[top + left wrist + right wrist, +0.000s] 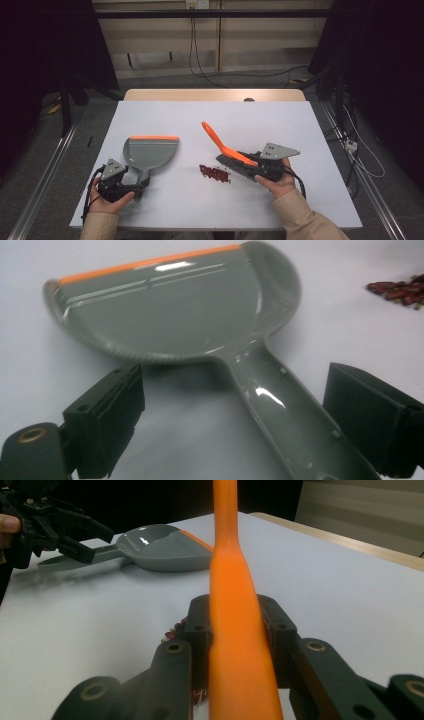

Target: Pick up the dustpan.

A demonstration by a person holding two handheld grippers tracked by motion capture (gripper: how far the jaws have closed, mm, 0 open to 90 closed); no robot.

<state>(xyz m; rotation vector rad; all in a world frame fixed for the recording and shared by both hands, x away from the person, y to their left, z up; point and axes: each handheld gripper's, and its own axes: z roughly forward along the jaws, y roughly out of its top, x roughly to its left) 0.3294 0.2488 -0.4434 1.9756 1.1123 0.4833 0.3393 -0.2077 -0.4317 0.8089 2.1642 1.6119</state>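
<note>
A grey dustpan [150,149] with an orange lip lies flat on the white table, its handle [280,405] pointing back toward me. My left gripper [141,186] is open and straddles that handle, and the left gripper view [235,390] shows a gap on each side. An orange-handled brush [225,146] is tilted, bristles [234,167] on the table and handle rising toward the far left. My right gripper [257,167] is shut on the lower handle [235,615]. A small pile of red beans [214,173] lies just left of the bristles, between brush and dustpan.
The white sheet [280,125] covers the table, and a wooden strip [215,94] shows along its far edge. Cables [197,55] hang behind the table. The dustpan [165,545] and my left gripper [65,535] show far left in the right gripper view.
</note>
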